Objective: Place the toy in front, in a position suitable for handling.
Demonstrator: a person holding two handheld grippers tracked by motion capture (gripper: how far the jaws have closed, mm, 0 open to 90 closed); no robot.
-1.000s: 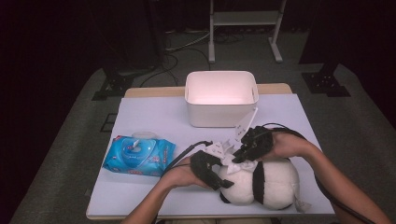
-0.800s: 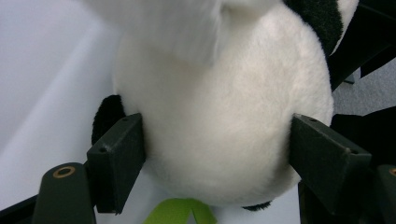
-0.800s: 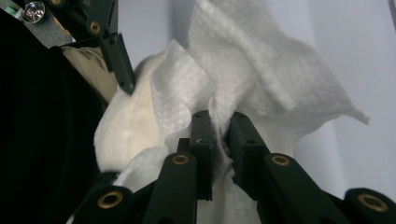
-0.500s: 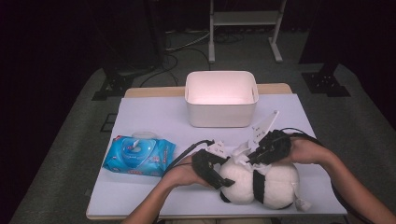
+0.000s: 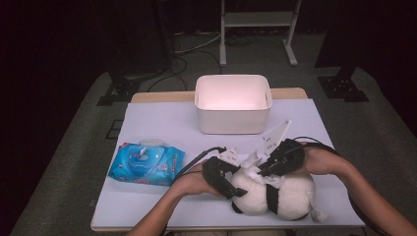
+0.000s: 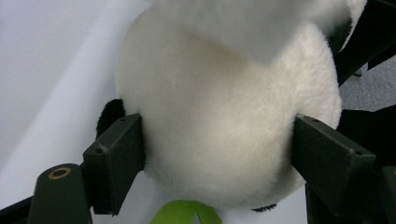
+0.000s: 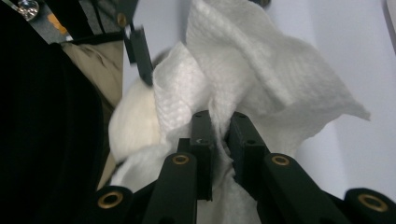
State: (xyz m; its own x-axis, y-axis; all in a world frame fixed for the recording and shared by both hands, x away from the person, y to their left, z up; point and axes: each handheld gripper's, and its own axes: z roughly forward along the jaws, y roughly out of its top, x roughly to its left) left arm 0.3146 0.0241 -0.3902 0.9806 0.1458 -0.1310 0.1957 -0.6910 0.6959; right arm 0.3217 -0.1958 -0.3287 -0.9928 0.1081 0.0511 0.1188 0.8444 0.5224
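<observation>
A black-and-white plush panda (image 5: pixel 290 196) lies on the white table near its front edge. My left gripper (image 5: pixel 236 186) is shut on the panda's round white head (image 6: pixel 224 107), with one pad pressed into the fur on each side. My right gripper (image 5: pixel 264 171) is above the panda's head and shut on a crumpled white wipe (image 5: pixel 254 163). In the right gripper view, the narrow jaws (image 7: pixel 220 126) pinch the wipe (image 7: pixel 243 70), which lies against the white fur (image 7: pixel 130 126).
A white plastic bin (image 5: pixel 232 123) stands at the back middle of the table. A blue pack of wet wipes (image 5: pixel 146 163) lies at the front left. The person's forearms come in from the bottom edge, and black cables trail from both grippers.
My right gripper has carried the wipe to the right across the top of the panda. The left gripper has kept its hold on the head in the same place.
</observation>
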